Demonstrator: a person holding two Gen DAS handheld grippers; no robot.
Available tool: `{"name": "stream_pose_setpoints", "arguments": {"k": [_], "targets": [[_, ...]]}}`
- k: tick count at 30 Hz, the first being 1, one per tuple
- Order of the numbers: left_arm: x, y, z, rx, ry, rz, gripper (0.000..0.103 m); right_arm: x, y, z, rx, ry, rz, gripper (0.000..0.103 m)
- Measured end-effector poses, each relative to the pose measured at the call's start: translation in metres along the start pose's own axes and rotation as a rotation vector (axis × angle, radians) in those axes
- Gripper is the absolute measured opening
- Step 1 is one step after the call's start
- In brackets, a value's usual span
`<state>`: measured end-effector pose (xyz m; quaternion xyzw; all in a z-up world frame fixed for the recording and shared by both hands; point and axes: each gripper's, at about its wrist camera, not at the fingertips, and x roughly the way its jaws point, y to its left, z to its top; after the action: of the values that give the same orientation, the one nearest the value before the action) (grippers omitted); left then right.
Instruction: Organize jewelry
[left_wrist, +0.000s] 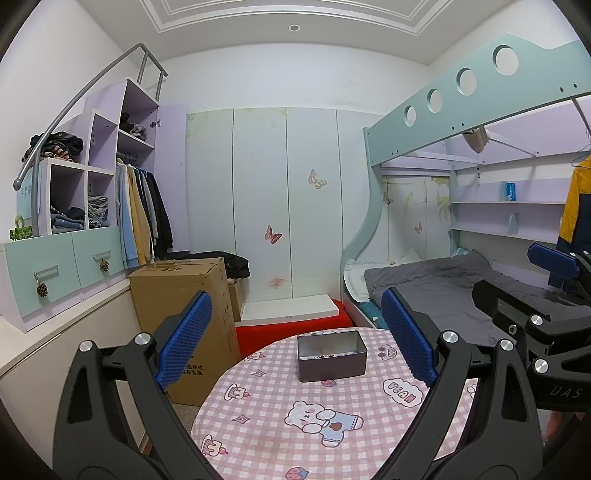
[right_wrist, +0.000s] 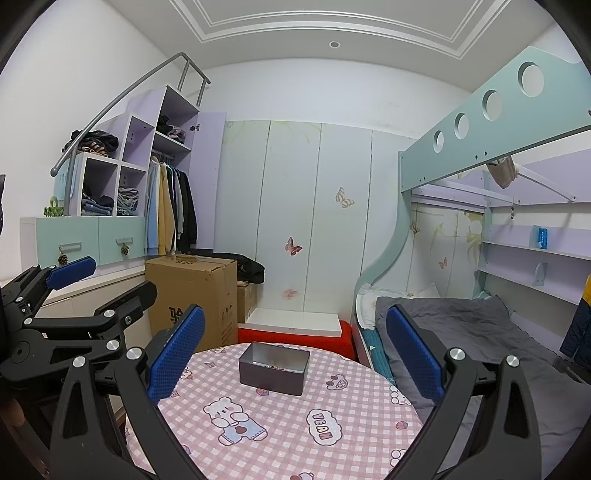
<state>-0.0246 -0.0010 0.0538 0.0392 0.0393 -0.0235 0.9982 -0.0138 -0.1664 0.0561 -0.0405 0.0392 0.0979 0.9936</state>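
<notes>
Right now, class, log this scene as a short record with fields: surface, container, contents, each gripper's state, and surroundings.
surface: round table with pink checked cartoon cloth
container: grey metal tin, open top, no lid in view, standing toward the table's far edge
contents: a few small items on the tin's floor, too small to identify
left gripper: open, empty, held above the table's near side
right gripper: open, empty, beside the left one
surroundings: cardboard box left of table, bunk bed with grey bedding right
</notes>
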Motion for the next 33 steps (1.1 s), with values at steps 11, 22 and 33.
{"name": "stream_pose_setpoints", "arguments": {"k": [11,22,33], "targets": [[0.0008,-0.0006,-0.0007,0.001,0.003,0.001,0.091,0.0006,-0.0015,-0.0023,0.0,0.006,0.001,0.095],[0.0013,-0.0001,-0.0041,0.005,0.01,0.003,0.091,0.0029,-0.0017,-0.004,0.004,0.016,0.002,0.095],[0.0017,-0.0001,-0.0036,0.004,0.01,0.004,0.091,0.0029,-0.002,-0.0044,0.004,0.018,0.001,0.095]]}}
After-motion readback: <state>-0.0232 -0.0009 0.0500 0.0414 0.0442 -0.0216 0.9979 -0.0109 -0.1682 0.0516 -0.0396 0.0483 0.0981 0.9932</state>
